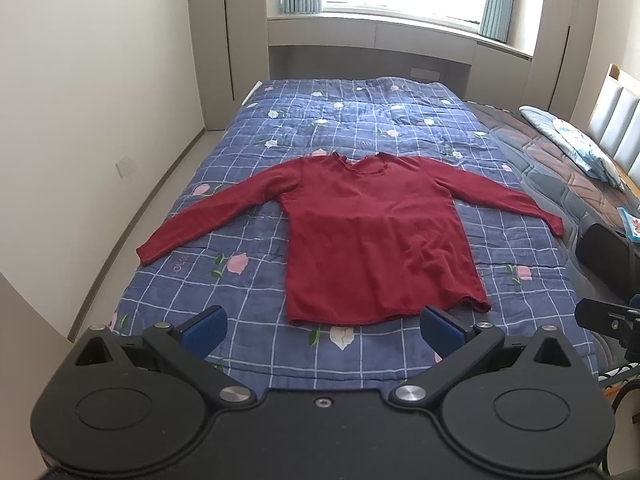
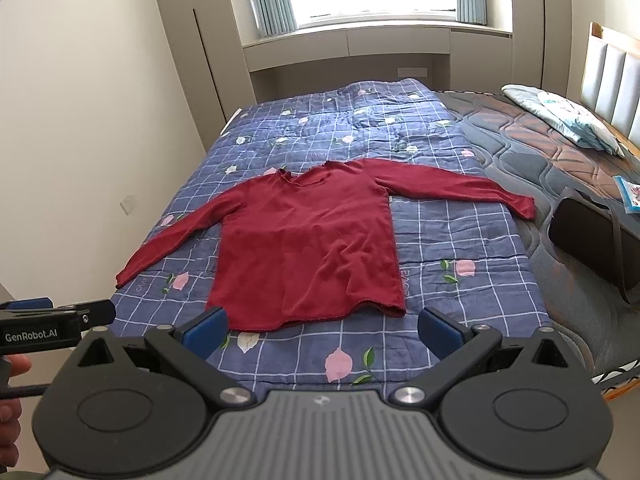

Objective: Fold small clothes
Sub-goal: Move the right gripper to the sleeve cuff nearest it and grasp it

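A dark red long-sleeved top lies flat on the blue checked quilt, neck toward the window, both sleeves spread out to the sides. My left gripper hovers open just short of the hem, its blue pads wide apart with nothing between them. My right gripper is also open and empty, held just before the hem. The left gripper's body shows at the left edge of the right wrist view, with a hand beneath it.
A black bag sits on the bare mattress to the right, with a folded patterned pillow near the headboard. A wall runs along the bed's left side; the window and a ledge stand behind it.
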A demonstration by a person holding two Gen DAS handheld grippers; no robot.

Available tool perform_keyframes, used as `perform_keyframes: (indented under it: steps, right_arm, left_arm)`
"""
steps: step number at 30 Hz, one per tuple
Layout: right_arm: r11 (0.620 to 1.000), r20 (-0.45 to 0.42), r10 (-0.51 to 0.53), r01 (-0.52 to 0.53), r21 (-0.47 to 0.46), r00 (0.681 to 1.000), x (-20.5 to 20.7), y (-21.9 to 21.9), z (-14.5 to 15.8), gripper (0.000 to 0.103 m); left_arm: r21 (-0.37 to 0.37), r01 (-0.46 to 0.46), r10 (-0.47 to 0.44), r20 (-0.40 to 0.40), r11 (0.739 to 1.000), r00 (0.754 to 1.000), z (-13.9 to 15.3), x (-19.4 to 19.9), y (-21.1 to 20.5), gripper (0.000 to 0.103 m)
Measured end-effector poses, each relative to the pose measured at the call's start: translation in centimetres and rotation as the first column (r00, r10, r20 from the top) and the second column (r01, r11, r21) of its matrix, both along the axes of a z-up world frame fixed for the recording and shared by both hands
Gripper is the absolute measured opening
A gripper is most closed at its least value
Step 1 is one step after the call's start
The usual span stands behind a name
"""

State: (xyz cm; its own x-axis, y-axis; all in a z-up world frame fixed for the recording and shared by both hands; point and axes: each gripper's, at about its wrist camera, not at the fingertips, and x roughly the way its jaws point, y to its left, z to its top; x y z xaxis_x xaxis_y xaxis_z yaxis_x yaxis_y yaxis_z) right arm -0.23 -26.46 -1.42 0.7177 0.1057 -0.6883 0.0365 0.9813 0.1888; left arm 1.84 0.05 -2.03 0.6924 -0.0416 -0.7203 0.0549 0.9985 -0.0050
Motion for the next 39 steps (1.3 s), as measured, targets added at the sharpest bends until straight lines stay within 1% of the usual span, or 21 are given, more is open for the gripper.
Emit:
perform_keyframes:
  steps: [5, 7, 10, 13, 16, 20, 26, 30, 32, 35, 37, 39]
  right_arm:
    - [0.999, -0.053, -0.053, 0.053, -0.012, 0.997, 1.6, -0.7, 0.2, 0.103]
    - [0.997, -0.068, -0.083, 0.083, 0.003, 0.994, 2.5, -1.6, 0.5, 0.103]
    - [0.991, -0.067, -0.123, 0.126, 0.053, 0.99, 3.8, -3.8, 0.8, 0.103]
    - [0.982, -0.053, -0.164, 0.168, 0.083, 0.985, 5.5, -6.1, 1.2, 0.103]
    - [0.979, -0.027, -0.185, 0.186, 0.08, 0.982, 8.0, -8.4, 1.2, 0.103]
    - [0.98, -0.004, -0.192, 0.192, 0.057, 0.981, 12.3, -10.9, 0.5, 0.103]
    - [0.973, 0.024, -0.218, 0.216, 0.082, 0.976, 20.0, -16.1, -2.1, 0.103]
    - [0.963, 0.016, -0.252, 0.249, 0.101, 0.968, 24.8, -20.1, -5.0, 0.103]
    - [0.957, 0.003, -0.27, 0.268, 0.115, 0.963, 26.9, -22.0, -6.9, 0.103]
    - [0.95, -0.029, -0.291, 0.293, 0.111, 0.956, 29.6, -24.7, -10.2, 0.103]
    - [0.946, -0.047, -0.302, 0.305, 0.108, 0.952, 31.3, -26.3, -12.6, 0.103]
    - [0.939, -0.062, -0.315, 0.32, 0.123, 0.947, 32.5, -27.6, -15.0, 0.103]
  left_arm:
    - [0.002, 0.011, -0.011, -0.034, 1.0, 0.999, -0.3, 1.4, 0.1, 0.102]
    - [0.008, 0.018, -0.017, -0.048, 1.0, 0.999, -0.3, 2.3, 0.0, 0.102]
    - [0.001, 0.034, -0.034, -0.069, 0.999, 0.997, -0.2, 4.0, -0.4, 0.102]
    - [0.0, 0.045, -0.045, -0.07, 0.999, 0.997, 0.1, 6.1, -1.3, 0.102]
    - [0.016, 0.057, -0.055, -0.081, 0.998, 0.995, 0.3, 8.4, -2.6, 0.102]
    - [0.043, 0.062, -0.057, -0.105, 0.997, 0.993, 0.1, 12.8, -5.4, 0.102]
    - [0.066, 0.027, -0.016, -0.155, 0.997, 0.988, -1.1, 20.5, -9.8, 0.102]
    - [0.075, 0.008, 0.006, -0.182, 0.997, 0.983, -3.2, 26.0, -13.4, 0.102]
    - [0.073, -0.003, 0.018, -0.197, 0.997, 0.98, -4.6, 28.6, -15.1, 0.102]
    - [0.071, -0.022, 0.036, -0.215, 0.997, 0.976, -7.0, 32.2, -17.5, 0.102]
    - [0.078, -0.033, 0.05, -0.215, 0.996, 0.975, -8.5, 34.3, -18.8, 0.102]
    - [0.087, -0.055, 0.073, -0.213, 0.995, 0.974, -10.5, 36.8, -20.0, 0.102]
